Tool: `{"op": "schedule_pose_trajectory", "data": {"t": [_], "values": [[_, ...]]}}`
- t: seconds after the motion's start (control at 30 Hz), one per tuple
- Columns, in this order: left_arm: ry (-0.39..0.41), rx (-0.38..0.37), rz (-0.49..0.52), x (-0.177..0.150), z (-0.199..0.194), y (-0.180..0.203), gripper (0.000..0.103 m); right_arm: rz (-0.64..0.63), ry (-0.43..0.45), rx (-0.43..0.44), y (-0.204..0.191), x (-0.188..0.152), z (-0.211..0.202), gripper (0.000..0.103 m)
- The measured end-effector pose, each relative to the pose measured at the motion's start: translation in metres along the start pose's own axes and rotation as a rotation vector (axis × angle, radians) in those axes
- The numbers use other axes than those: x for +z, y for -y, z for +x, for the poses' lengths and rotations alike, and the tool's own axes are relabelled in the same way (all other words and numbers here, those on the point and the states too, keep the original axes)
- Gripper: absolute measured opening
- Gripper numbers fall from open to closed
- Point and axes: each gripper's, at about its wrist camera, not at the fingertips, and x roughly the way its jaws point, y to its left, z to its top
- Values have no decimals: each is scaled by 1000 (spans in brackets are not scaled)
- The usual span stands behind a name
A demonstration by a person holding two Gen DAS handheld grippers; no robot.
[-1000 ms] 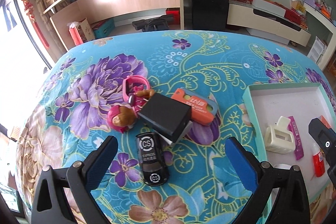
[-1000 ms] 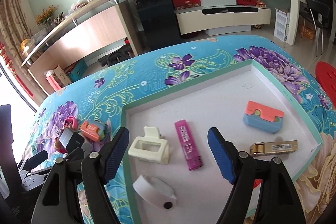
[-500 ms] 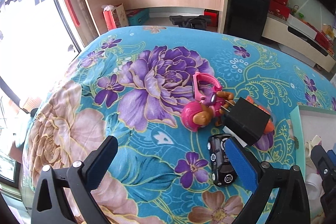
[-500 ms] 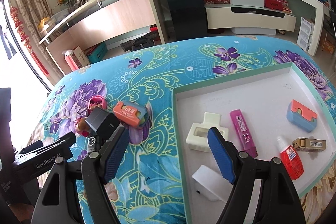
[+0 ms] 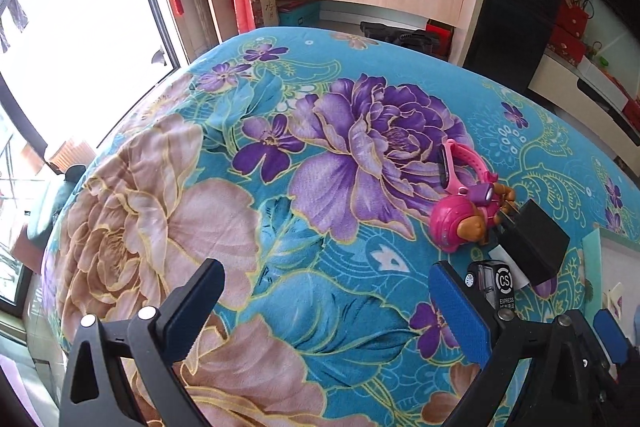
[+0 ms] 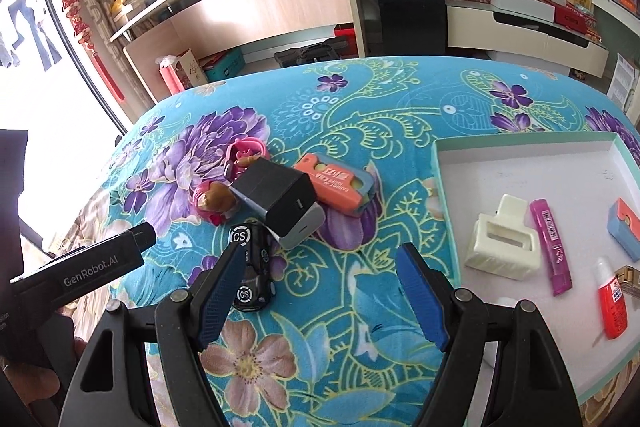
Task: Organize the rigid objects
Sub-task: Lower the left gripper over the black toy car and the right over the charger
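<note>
Your right tool [image 6: 320,291] stands wide and holds nothing, its blue-padded fingers [image 6: 420,295] spread over the floral teal tabletop [image 6: 360,347]; judge this as the approach stance for the next pick. At 10 o'clock from its centre, just beside the left finger, lies the small black toy car with white "CS" roundels [image 6: 250,267], the nearest loose item. At 12 o'clock sits the black-and-white rectangular charger block [image 6: 282,201], its near end just above the car's front, so a grasp on the car calls for care not to drag the block. Behind it, from 11 to 1 o'clock, lie the pink toy figure with brown head [image 6: 212,201], the pink looped strap [image 6: 248,149] and the orange-and-blue flat case [image 6: 338,185], all bunched together.

At 3 o'clock, the white shallow tray with pale green rim [image 6: 440,187] already holds sorted pieces, among them the cream plastic clip [image 6: 504,239], so it is presumably the destination.

Your left tool [image 5: 324,311] is likewise wide and empty, aimed at bare cloth; the car shows just past its right finger [image 5: 460,311], which leaves the pile to the right tool.
</note>
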Motion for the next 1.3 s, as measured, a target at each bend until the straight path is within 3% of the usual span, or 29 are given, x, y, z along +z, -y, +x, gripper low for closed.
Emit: {"op": "schedule_pose_trajectory", "data": {"t": [0.37,0.57,0.77,0.97,1.3], "values": [[-52,-28,-10,-5,16,-1,103,-47,-62,-13,-14,-7,22,78],[-58,-49,3,-6,16,8,103,-44,-43,-28,-5,-3,17,78],[-63,-74,32,-7,15,21,103,-54,-31,-129,12,8,12,78],[-71,-88,58,-9,17,30,103,-13,-44,-161,29,25,10,78],[-90,-99,95,-13,19,46,103,34,-52,-143,44,32,21,78]]}}
